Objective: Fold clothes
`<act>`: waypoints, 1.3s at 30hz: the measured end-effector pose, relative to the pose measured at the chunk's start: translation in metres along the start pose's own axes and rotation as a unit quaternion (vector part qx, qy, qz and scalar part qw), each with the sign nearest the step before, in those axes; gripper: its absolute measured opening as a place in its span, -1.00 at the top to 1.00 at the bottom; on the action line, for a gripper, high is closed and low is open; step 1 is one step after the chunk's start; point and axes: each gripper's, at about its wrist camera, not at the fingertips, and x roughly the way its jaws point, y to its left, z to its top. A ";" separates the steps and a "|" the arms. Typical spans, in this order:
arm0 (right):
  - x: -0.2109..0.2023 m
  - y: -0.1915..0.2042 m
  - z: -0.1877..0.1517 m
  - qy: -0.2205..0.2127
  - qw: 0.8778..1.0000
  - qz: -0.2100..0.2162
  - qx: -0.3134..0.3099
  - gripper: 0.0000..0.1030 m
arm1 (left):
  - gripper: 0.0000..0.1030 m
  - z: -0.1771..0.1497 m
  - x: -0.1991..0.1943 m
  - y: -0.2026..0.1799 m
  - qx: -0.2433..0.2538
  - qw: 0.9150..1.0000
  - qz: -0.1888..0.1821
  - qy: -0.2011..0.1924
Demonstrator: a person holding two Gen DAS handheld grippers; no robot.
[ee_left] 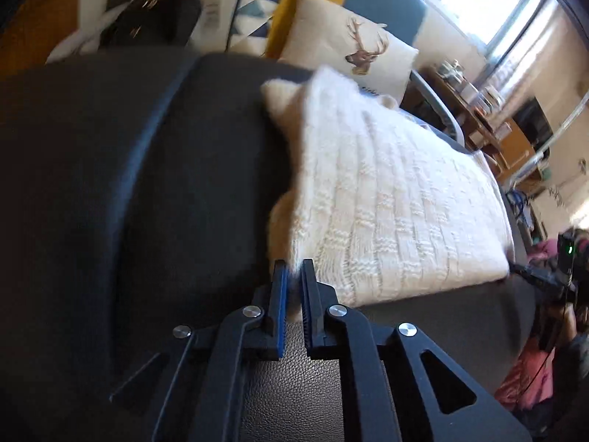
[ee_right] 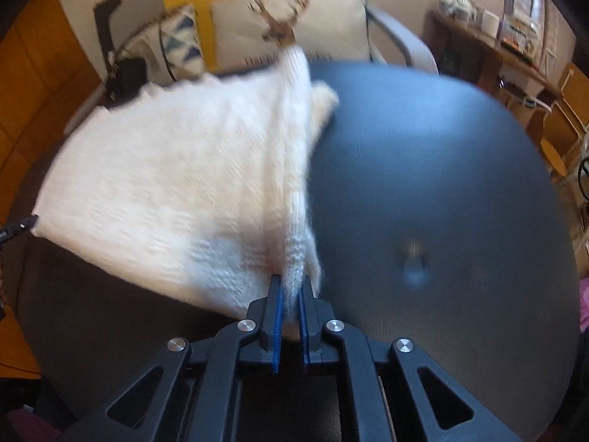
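Observation:
A cream knitted sweater (ee_left: 390, 199) lies partly folded on a dark leather surface (ee_left: 165, 169). My left gripper (ee_left: 293, 269) is shut on the sweater's near corner, with the knit pinched between its blue pads. In the right wrist view the same sweater (ee_right: 176, 191) is lifted along one edge into a ridge, and my right gripper (ee_right: 291, 283) is shut on that edge. The far tip of the other gripper (ee_right: 22, 226) touches the sweater's left corner. The picture is blurred by motion.
Behind the dark surface (ee_right: 423, 169) stand a deer-print cushion (ee_left: 362, 49), a triangle-patterned cushion (ee_right: 180, 42) and a black bag (ee_left: 158, 18). A grey chair arm (ee_right: 401, 42) and a cluttered wooden shelf (ee_right: 493, 33) are at the right. Pink cloth (ee_left: 530, 372) lies at the lower right.

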 end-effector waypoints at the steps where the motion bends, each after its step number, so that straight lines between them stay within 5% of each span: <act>1: 0.006 -0.003 -0.005 0.008 1.000 -0.002 0.007 0.88 | 0.82 0.001 -0.001 0.002 -0.010 1.000 -0.007 -0.003; 5: -0.007 0.003 0.005 -0.008 1.000 -0.020 -0.012 0.88 | 0.83 0.009 -0.008 0.001 -0.029 0.999 -0.020 -0.011; 8: -0.030 0.009 0.009 -0.049 0.999 0.012 -0.004 0.88 | 0.85 0.007 -0.012 -0.006 -0.014 1.000 -0.013 -0.016; 12: -0.014 0.002 0.006 -0.026 0.999 -0.035 -0.001 0.71 | 0.79 0.003 -0.008 0.004 -0.035 0.999 0.006 0.001; 15: -0.006 -0.009 0.005 -0.016 0.999 -0.044 0.016 0.56 | 0.76 0.010 -0.029 0.005 -0.047 0.998 -0.001 -0.028; 17: -0.022 0.001 0.019 -0.052 0.995 -0.085 -0.008 0.53 | 0.67 0.024 -0.040 -0.005 -0.029 0.998 -0.009 -0.052; 22: -0.025 0.050 0.075 -0.097 0.993 -0.017 -0.060 0.53 | 0.53 0.068 -0.022 -0.063 0.047 0.996 -0.036 -0.065; 26: 0.023 0.094 0.098 -0.077 0.989 -0.037 -0.119 0.53 | 0.53 0.090 0.023 -0.102 0.112 0.991 0.023 -0.067; 29: 0.073 0.071 0.089 -0.026 0.993 -0.061 -0.095 0.57 | 0.51 0.083 0.063 -0.084 0.129 0.987 0.095 -0.020; 34: 0.054 0.055 0.093 -0.052 0.997 -0.014 -0.062 0.57 | 0.51 0.088 0.033 -0.081 0.112 0.990 0.055 -0.065; 39: 0.041 0.118 0.135 -0.074 0.988 0.042 -0.131 0.54 | 0.50 0.138 0.035 -0.111 0.125 0.987 0.006 -0.098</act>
